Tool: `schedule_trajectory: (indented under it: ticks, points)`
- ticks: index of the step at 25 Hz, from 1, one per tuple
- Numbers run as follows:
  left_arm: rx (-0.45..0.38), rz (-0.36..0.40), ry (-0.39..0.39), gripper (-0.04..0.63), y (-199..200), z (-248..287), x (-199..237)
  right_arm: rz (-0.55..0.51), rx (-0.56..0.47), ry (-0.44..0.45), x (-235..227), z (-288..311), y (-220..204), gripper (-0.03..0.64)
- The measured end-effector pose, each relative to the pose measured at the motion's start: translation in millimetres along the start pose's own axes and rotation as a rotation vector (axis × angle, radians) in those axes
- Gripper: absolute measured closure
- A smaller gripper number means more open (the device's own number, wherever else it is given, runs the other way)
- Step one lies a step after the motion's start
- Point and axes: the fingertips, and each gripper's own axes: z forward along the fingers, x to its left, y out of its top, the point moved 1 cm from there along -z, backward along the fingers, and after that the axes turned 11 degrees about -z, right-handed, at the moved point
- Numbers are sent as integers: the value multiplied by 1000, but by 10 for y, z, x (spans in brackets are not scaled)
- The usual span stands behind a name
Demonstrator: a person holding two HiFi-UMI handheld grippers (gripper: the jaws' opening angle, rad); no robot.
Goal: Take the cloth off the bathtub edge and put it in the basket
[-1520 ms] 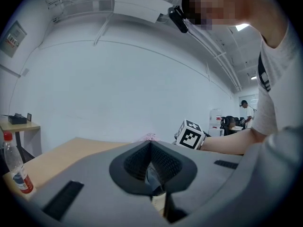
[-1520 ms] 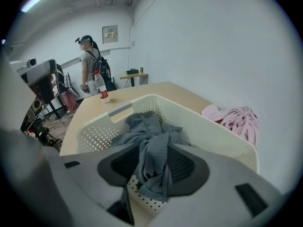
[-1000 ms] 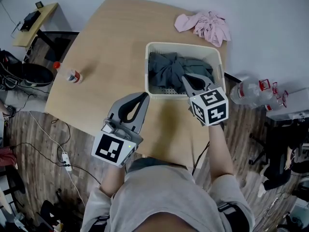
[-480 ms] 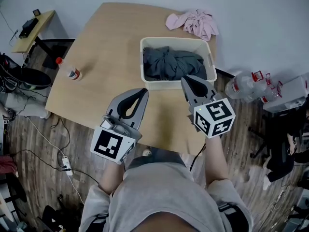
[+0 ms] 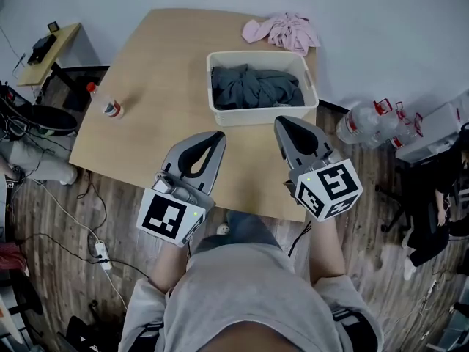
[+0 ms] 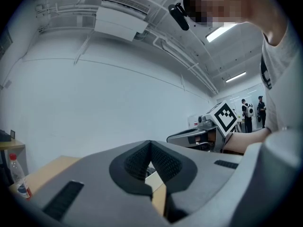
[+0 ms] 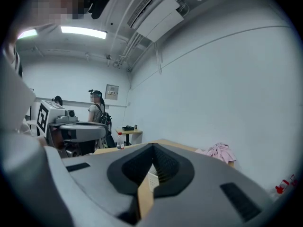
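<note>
A dark grey cloth (image 5: 256,86) lies bunched inside the cream basket (image 5: 215,110) on the wooden table (image 5: 168,64). A pink cloth (image 5: 284,32) lies crumpled at the table's far edge, behind the basket, and shows in the right gripper view as the pink cloth (image 7: 218,152). My left gripper (image 5: 216,136) hovers over the table's near edge, shut and holding nothing. My right gripper (image 5: 283,122) hangs just in front of the basket's near wall, shut and empty. In the gripper views both sets of jaws meet at the tips, left gripper (image 6: 150,144) and right gripper (image 7: 152,147).
A small plastic bottle with a red cap (image 5: 104,103) stands near the table's left edge. Large water bottles (image 5: 374,126) lie on the wood floor to the right. A small desk (image 5: 44,50) sits far left, with cables and a power strip (image 5: 100,248) on the floor.
Both grippers have drawn back toward the person, away from the basket. The right gripper, which was over the basket's near rim, now hangs in front of it.
</note>
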Motion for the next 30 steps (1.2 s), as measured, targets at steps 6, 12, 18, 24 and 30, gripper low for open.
schedule_trajectory:
  ticks: [6,12,18,24,30]
  points:
    - [-16,11,-10,599,26,-126,-161,-2,-31,-19,130,-242,57,607]
    - [-17,18,-18,598,30,-212,-309,9,-48,-17,228,-411,75,607]
    - [-29,30,-9,600,74,-238,-370,-3,-80,-17,217,-487,143,607]
    - [-38,50,12,599,160,-210,-446,-14,-108,-3,168,-558,211,607]
    - [-48,44,24,598,200,-158,-689,-29,-122,15,120,-781,249,607]
